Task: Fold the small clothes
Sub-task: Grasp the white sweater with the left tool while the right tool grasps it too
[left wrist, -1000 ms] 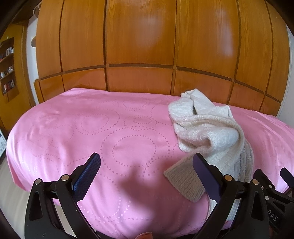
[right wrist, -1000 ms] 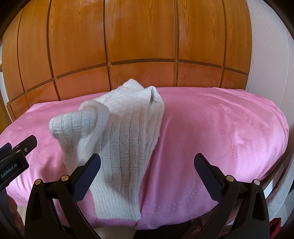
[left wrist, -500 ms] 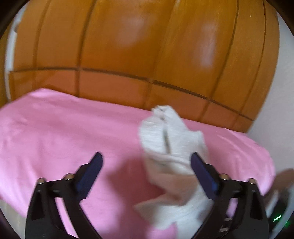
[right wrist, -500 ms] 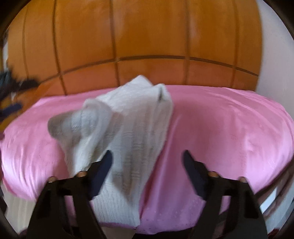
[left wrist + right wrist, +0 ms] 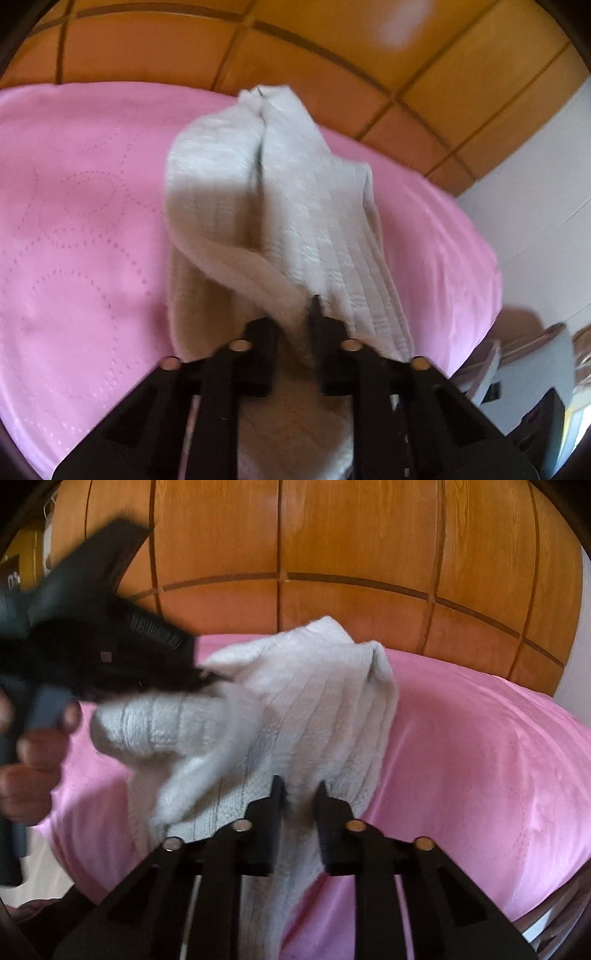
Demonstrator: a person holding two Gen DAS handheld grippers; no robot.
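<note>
Sweater (image 5: 280, 206), soft, light, floppy knit on bed (image 5: 85, 229): I've just closed left gripper (image 5: 295, 317) and right gripper (image 5: 299, 797) on its near hem, where I judge hold best.

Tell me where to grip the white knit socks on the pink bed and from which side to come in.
Grip the white knit socks at their ribbed cuff ends, which lie at the near edge of the pink bedspread; come from that near side, angled down. Both grippers have just closed there: left gripper, right gripper.
</note>
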